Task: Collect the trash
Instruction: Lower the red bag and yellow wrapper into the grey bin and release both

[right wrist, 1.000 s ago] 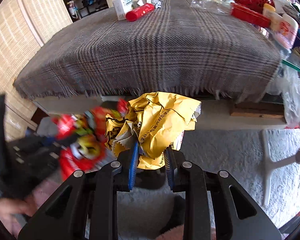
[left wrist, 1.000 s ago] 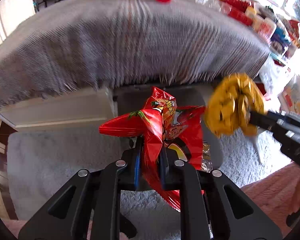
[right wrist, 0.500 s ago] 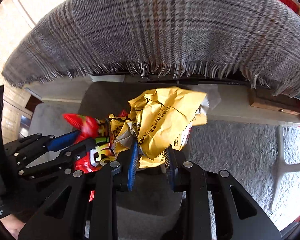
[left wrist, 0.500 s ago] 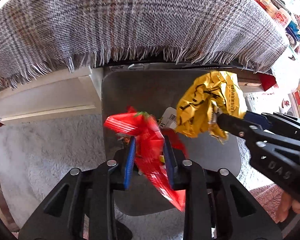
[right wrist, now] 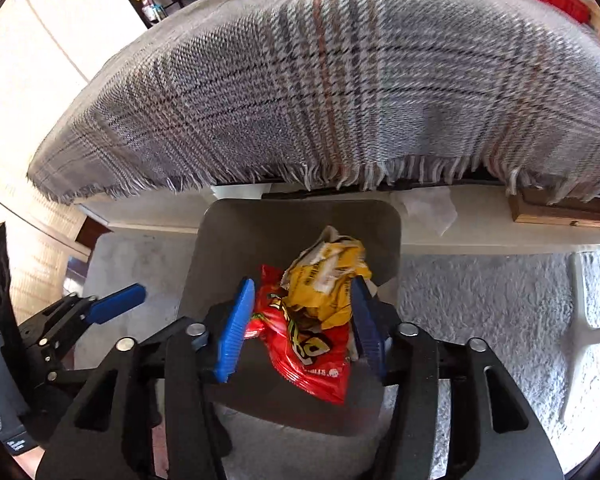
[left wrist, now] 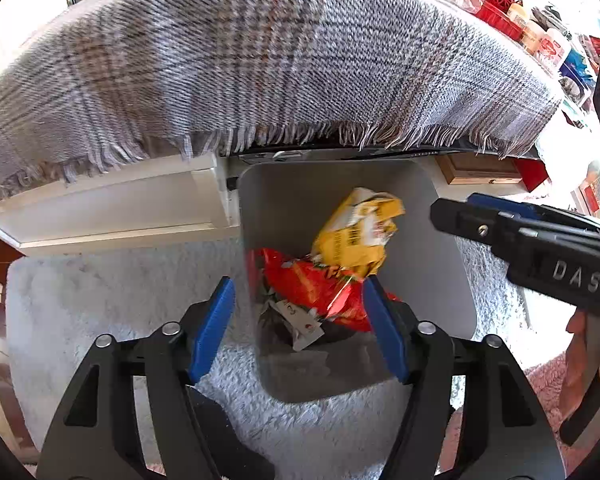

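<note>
Left gripper (left wrist: pixel 298 326) and right gripper (right wrist: pixel 300 326), fingers parting and clamped on nothing, release the red wrapper (left wrist: pixel 316 288) and yellow wrapper (left wrist: pixel 358 232) into the grey bin (left wrist: pixel 432 280); the blurred yellow one, possibly still falling, might catch the rim and spill.

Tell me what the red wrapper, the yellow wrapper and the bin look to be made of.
Red wrapper: likely thin plastic film, glossy, with sharp creases and glare. Yellow wrapper: crumpled paper or matte film; unclear which. Bin: probably moulded plastic, smooth matte grey with rounded corners.
</note>
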